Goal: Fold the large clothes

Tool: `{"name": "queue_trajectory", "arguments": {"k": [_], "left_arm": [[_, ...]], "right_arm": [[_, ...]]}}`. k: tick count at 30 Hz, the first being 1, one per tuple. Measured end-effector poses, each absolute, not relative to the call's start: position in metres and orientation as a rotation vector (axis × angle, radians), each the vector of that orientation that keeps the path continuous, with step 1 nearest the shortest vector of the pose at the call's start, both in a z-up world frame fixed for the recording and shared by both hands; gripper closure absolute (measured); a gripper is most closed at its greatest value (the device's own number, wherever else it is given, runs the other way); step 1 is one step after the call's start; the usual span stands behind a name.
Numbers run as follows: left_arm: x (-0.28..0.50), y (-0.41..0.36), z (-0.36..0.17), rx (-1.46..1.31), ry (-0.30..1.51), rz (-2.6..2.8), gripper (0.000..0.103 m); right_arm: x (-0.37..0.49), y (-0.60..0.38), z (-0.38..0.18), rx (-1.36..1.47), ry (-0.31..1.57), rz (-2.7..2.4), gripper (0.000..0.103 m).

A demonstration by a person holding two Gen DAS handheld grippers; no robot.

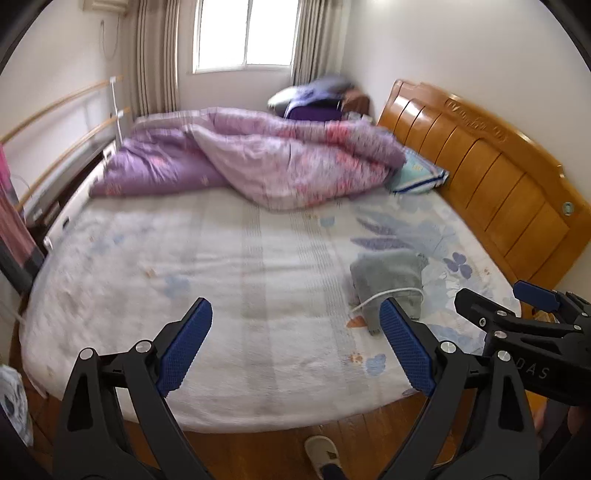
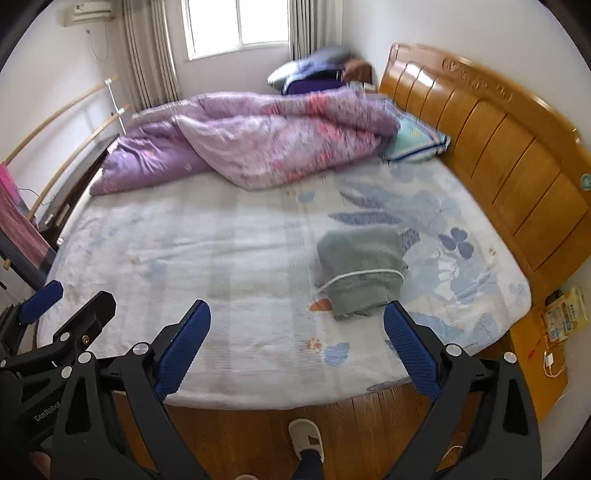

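Both the left gripper [image 1: 295,347] and right gripper [image 2: 297,349] hover with jaws spread wide, empty. The folded grey garment [image 2: 360,269] lies on the bed [image 2: 221,258] at one o'clock of each, apart.

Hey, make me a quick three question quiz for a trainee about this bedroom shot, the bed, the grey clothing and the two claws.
1. True or false: the left claw is clamped on the grey garment.
2. Which lies across the grey garment? A) a white cord B) a red belt C) a black strap
3. Fill in: the purple quilt is heaped on the far side of the bed, toward the ______.

Key
1. False. Both it and the right claw are open and hold nothing.
2. A
3. window
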State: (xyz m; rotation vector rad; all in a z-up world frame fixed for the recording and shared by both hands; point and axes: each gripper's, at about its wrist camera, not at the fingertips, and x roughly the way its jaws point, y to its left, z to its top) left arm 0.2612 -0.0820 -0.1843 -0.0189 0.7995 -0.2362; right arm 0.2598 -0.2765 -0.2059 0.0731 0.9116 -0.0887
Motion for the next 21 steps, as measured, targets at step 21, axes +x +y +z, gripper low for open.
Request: {"name": "queue_trajectory", "arguments": {"k": [21], "left_arm": [[0.096,0.062,0.006,-0.009,0.468,-0.214,0.005]], "right_arm": [[0.117,-0.145,-0.035,-0.011,0.629,-0.084,0.008]]}}
